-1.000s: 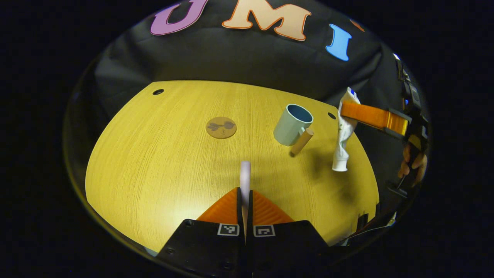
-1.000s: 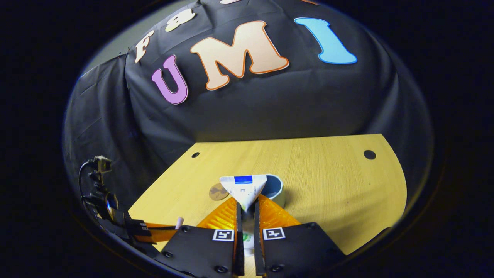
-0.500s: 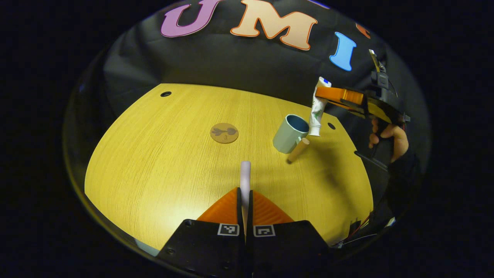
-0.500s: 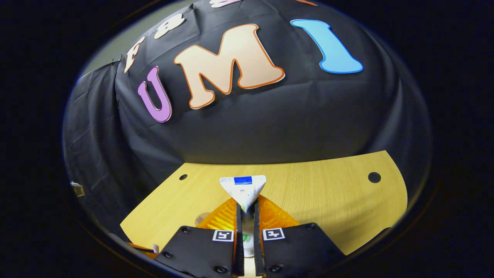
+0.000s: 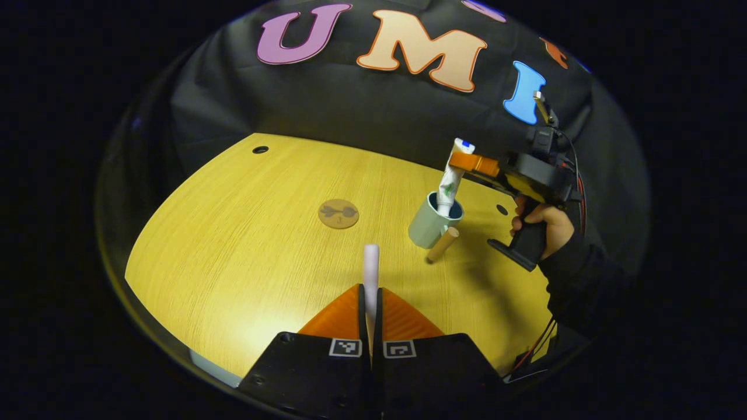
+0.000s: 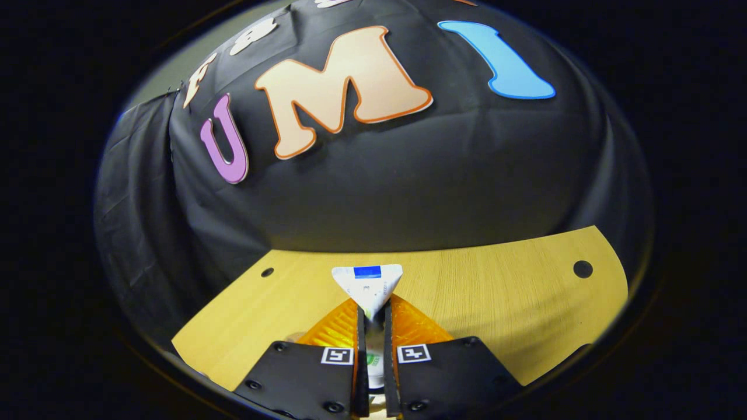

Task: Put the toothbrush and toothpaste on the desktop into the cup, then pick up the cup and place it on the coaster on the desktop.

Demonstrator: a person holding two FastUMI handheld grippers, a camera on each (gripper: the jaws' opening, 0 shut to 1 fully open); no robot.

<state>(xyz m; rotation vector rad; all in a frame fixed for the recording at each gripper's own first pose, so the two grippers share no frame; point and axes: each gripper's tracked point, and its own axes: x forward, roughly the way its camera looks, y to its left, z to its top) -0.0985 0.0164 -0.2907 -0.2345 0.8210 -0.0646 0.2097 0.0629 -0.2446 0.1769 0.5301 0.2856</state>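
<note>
In the left gripper view, a pale blue-grey cup [image 5: 429,224] with a wooden handle [image 5: 442,245] stands on the wooden desktop [image 5: 251,256]. The white toothpaste tube [image 5: 450,181] hangs cap-down with its lower end inside the cup's mouth, and the right gripper [image 5: 461,161] is shut on its upper part, held by a hand [image 5: 540,219]. My left gripper [image 5: 370,300] is shut on the pale toothbrush handle [image 5: 370,268], which sticks forward over the desktop. In the right gripper view, the tube's crimped end [image 6: 367,286] juts up between the shut fingers of the right gripper [image 6: 373,318].
A round brown coaster [image 5: 338,213] lies left of the cup near the desktop's middle. Small cable holes [image 5: 260,150] [image 5: 501,209] sit near the far edge. The black cloth wall rises behind the desktop [image 6: 496,291].
The right gripper has carried the toothpaste left and down from beside the cup until its cap end dipped into the cup. My left gripper has kept the toothbrush nearly still.
</note>
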